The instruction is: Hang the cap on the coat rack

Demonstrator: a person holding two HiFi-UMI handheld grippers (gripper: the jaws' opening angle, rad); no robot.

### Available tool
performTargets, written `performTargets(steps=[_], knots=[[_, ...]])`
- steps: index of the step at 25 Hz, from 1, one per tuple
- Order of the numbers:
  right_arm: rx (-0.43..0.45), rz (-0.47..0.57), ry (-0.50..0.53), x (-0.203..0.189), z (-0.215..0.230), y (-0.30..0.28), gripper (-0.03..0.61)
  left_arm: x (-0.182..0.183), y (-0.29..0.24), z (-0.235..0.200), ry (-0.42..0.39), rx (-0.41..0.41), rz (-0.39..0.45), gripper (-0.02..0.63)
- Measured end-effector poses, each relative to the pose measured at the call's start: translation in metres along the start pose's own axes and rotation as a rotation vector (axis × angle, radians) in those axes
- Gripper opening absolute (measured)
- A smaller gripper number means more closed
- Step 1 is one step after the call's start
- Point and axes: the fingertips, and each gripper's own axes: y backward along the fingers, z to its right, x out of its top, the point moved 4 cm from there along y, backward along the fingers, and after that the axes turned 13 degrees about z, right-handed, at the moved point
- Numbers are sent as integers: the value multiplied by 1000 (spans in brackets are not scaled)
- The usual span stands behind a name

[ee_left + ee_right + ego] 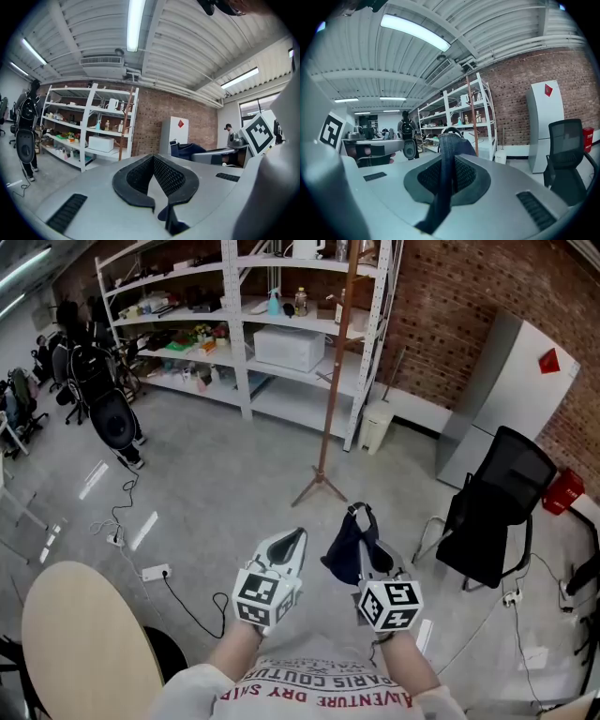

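Note:
A dark blue denim cap (pixel 343 546) hangs from my right gripper (pixel 362 521), whose jaws are shut on its fabric; in the right gripper view the cap (pixel 451 146) stands pinched between the pads of that gripper (pixel 449 161). My left gripper (pixel 297 537) is held beside it on the left, shut with nothing in it, and its pads (pixel 164 176) show bare. The coat rack (pixel 337 362), a thin wooden pole on splayed feet, stands on the floor ahead of both grippers, in front of the shelves. The same pole shows as the coat rack (pixel 472 117) ahead in the right gripper view.
White metal shelving (pixel 242 324) with a microwave (pixel 289 347) lines the brick wall behind the rack. A small white bin (pixel 377 426) stands by it. A black office chair (pixel 497 507) is at the right, a round wooden table (pixel 80 643) at the lower left, and a power strip (pixel 155 572) with cables lies on the floor.

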Motion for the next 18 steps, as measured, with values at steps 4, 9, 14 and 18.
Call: performTargets(steps=[4,9,14,18], knots=[[-1,1,-10,-1,0,-2,18,0,-2,-2,-1,-3,3,6],[-8,-5,-20,-2,-1,-4,18,0,-2,-5,1,-10,-4,6],[-13,3,-50,-4,-1,-6,18,-5,4,-10,10,0,-27,6],[-4,-12,-65,-17,-2,-7,18,-20,8,-16,29,22,-49,6]])
